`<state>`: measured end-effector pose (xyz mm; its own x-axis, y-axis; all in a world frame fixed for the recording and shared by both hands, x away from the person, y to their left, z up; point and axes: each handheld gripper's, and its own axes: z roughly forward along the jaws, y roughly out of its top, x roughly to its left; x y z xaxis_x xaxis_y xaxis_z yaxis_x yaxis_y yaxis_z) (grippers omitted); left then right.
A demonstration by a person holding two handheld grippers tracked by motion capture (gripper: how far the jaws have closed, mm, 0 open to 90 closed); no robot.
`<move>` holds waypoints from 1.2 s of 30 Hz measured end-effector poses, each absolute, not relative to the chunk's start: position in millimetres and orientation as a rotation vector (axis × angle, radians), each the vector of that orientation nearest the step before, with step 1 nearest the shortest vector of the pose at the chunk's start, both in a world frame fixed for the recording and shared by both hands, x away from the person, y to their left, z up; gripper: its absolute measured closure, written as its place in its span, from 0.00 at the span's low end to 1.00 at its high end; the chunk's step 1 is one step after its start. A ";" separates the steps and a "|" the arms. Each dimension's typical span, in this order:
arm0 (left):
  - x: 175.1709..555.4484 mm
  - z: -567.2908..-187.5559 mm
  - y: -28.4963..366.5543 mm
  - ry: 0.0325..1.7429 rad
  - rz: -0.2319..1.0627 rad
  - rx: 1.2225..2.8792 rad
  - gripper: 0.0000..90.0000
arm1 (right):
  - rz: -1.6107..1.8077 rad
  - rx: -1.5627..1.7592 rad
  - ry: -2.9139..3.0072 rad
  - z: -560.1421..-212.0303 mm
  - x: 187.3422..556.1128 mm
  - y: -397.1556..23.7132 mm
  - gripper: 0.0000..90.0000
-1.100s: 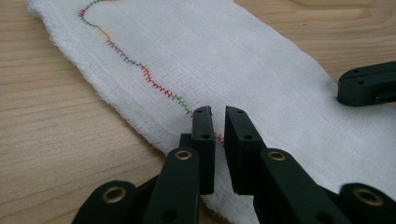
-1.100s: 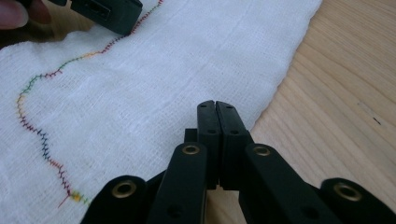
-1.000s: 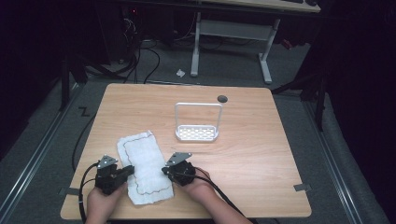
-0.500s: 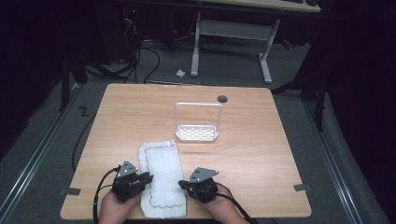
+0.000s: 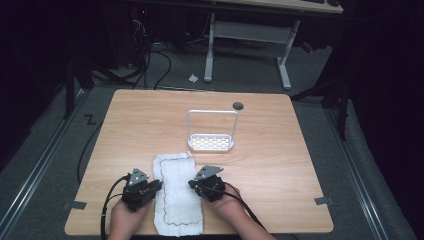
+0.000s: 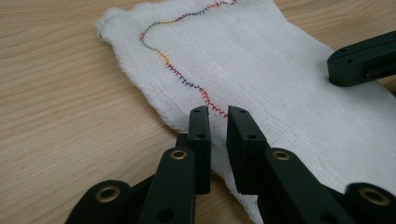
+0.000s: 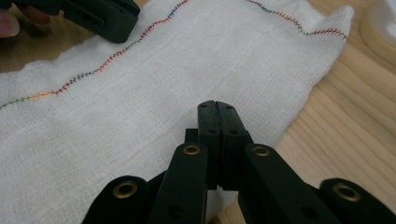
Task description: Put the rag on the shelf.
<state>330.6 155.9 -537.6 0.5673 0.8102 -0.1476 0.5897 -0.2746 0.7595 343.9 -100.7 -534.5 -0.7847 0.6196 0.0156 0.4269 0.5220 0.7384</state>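
White gauze cloth (image 5: 177, 195), loosely woven and edged with a wavy line of multicoloured stitching, lay flat as a long strip on the near part of a pale wood-grain table (image 5: 280, 150), its near end reaching the table's front edge. The weave showed fine ribs and a slightly frayed border in both gripper views.

The left gripper (image 5: 156, 185), black and held in a person's left hand (image 5: 127, 220), sat at the cloth's left edge; in the left gripper view its blocky jaws stood a narrow gap apart, over the cloth's hem, with nothing seen pinched between them. The right gripper (image 5: 192, 183), in the right hand (image 5: 227, 205), rested at the cloth's right edge; in the right gripper view its jaws were pressed together over the fabric's margin, though whether any cloth was caught between them could not be told.

Beyond the cloth's far end, near but apart, stood a small white perforated tray with a tall wire-frame handle (image 5: 212, 131). A dark round hole (image 5: 238, 105) marked the tabletop farther back.
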 end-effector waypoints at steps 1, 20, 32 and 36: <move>330.3 -537.6 152.6 1.116 0.342 1.990 0.89 | 1.117 0.883 2.515 -534.5 343.9 -100.7 1.00; 333.3 -539.9 71.4 0.908 0.236 2.050 0.89 | 1.071 1.002 2.447 -533.0 313.0 -183.5 1.00; 335.8 -532.1 73.6 0.890 0.256 2.003 0.77 | 1.061 1.021 2.447 -530.4 298.2 -205.0 0.93; 355.7 -527.0 74.9 0.953 0.281 1.954 0.68 | 1.089 1.063 2.389 -527.0 304.7 -214.0 0.87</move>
<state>355.7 74.9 -527.0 0.6749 0.7174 -0.1729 0.5090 -0.2828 0.8130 304.7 -214.0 -527.0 -0.6775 0.7351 0.0250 0.5009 0.4363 0.7475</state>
